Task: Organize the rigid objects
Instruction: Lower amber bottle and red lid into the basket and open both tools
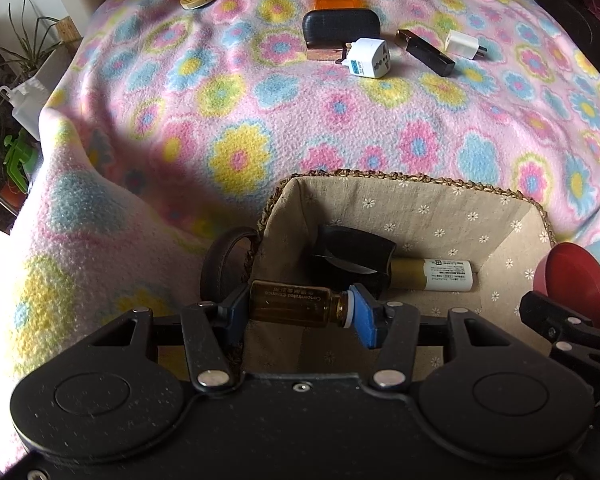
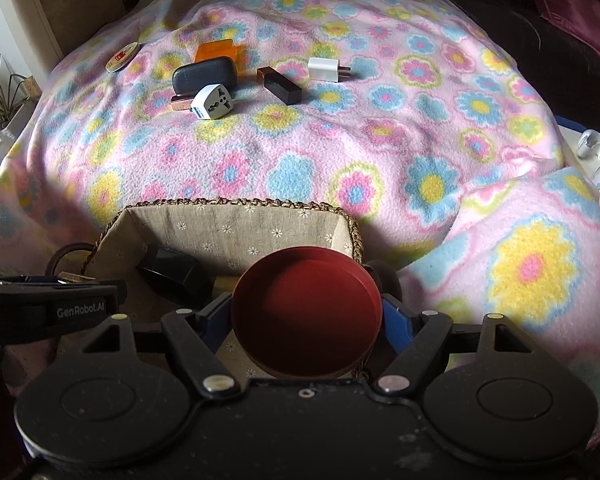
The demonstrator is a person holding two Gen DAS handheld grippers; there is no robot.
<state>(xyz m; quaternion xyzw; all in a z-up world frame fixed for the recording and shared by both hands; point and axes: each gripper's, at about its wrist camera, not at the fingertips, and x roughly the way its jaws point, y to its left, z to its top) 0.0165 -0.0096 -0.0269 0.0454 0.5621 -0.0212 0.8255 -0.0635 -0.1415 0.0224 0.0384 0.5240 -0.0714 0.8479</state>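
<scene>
Amber vial [image 1: 296, 306], rigid, light, probably breakable glass: clamped end-to-end by left gripper [image 1: 300, 312] over basket [image 1: 380, 180]. Red lid [image 2: 306, 312], stiff and slick, pinched across rim by right gripper [image 2: 306, 320].

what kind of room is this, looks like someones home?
Probably a home room, perhaps a bedroom: a flowered fleece blanket covers a soft surface, potted plants stand at the edge, and a lined basket holds small household items.

The black block [image 1: 352, 256] hides the white tube's [image 1: 432, 275] left end; the tube's label print is too small to read.
</scene>
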